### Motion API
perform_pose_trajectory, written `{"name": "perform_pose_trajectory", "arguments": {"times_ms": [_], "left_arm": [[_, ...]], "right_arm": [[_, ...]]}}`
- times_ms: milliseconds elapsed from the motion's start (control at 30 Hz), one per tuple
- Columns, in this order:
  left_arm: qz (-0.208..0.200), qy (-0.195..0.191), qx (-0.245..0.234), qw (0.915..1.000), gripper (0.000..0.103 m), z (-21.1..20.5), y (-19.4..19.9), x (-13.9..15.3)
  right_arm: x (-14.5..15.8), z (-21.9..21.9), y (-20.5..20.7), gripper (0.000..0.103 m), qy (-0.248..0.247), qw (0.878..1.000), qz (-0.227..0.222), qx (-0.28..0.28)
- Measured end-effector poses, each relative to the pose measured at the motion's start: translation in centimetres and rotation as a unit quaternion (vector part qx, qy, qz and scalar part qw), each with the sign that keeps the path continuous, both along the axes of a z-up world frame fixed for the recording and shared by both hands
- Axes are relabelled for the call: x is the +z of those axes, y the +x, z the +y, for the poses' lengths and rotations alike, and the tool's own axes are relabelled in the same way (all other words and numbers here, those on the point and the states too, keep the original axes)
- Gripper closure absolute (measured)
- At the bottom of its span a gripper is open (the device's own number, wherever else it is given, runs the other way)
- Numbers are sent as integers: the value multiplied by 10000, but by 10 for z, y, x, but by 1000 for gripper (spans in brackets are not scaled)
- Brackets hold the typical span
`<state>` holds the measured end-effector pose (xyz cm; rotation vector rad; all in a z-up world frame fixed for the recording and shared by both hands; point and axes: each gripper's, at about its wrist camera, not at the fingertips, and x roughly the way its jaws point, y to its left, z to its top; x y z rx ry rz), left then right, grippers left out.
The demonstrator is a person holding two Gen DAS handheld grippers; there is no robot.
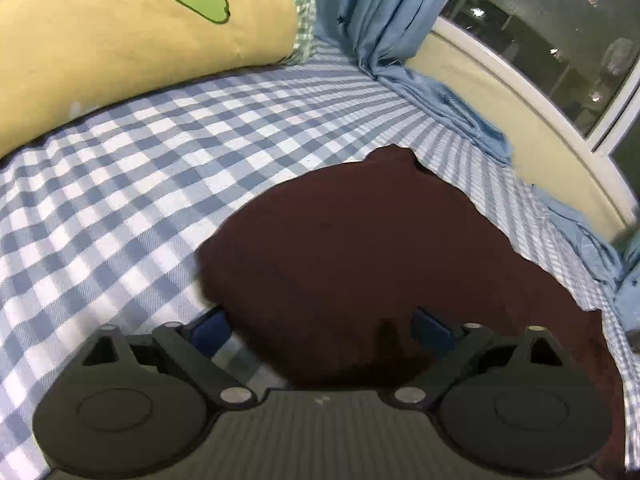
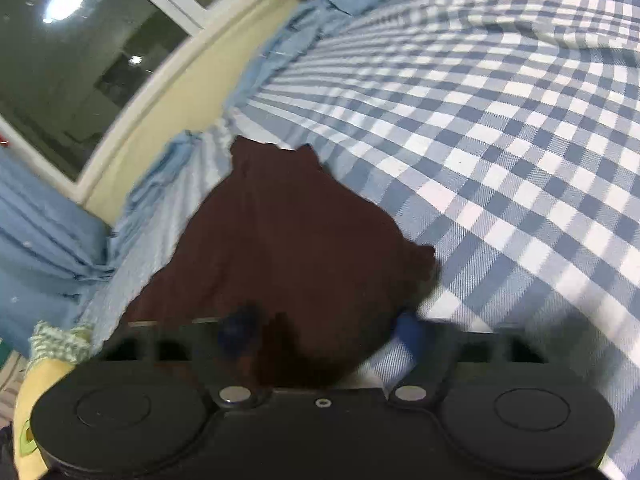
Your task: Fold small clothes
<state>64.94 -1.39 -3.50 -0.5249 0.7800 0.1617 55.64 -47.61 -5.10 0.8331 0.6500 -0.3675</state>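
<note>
A dark maroon garment [image 1: 380, 248] lies spread on the blue-and-white checked bed sheet [image 1: 120, 184]. My left gripper [image 1: 322, 330] is open, its blue pads [image 1: 210, 330] set wide apart at the garment's near edge, which lies between them. In the right wrist view the same garment [image 2: 288, 240] lies on the sheet [image 2: 500, 140]. My right gripper [image 2: 324, 330] is open, blue pads [image 2: 238, 330] apart, with the garment's near edge between them. Whether the cloth touches either gripper's pads is unclear.
A yellow avocado-print pillow [image 1: 132, 28] lies at the back left. Blue curtains [image 1: 384, 12] hang by a window [image 1: 560, 48] along the bed's far side; the window also shows in the right wrist view [image 2: 72, 60].
</note>
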Motion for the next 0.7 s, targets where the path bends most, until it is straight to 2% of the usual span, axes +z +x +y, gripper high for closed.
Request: {"name": "perform_pose_trajectory", "arguments": {"times_ms": [33, 67, 133, 167, 200, 300, 400, 500, 600, 700], "left_arm": [[145, 139, 32, 9998, 9, -2, 9, -2], [167, 256, 56, 9995, 10, -5, 15, -3], [139, 451, 215, 9987, 23, -10, 17, -5], [126, 523, 295, 9981, 36, -10, 17, -4], [75, 440, 330, 9985, 46, -8, 11, -3], [-58, -42, 231, 9997, 65, 2, 7, -3], [-169, -163, 226, 9995, 72, 6, -1, 0], [-255, -16, 193, 9995, 73, 4, -8, 4], [-309, -188, 135, 9993, 74, 10, -14, 8], [-322, -205, 47, 9993, 74, 13, -20, 11]], "right_arm": [[0, -2, 8, 62, -50, 9999, 151, 1], [1, -4, 16, 64, -27, 9998, 214, 34], [0, -8, 21, 68, 47, 9996, 285, 30], [0, -9, 21, 74, 34, 9995, 293, 70], [0, -9, 21, 77, 4, 9995, 290, 115], [1, -11, 18, 84, 24, 9996, 238, 167], [4, -14, 16, 90, 58, 9997, 167, 152], [10, -12, 11, 92, -66, 9996, 133, 240], [13, -15, 7, 93, 27, 9998, 31, 209], [20, -10, 2, 93, -96, 9997, 10, 232]]}}
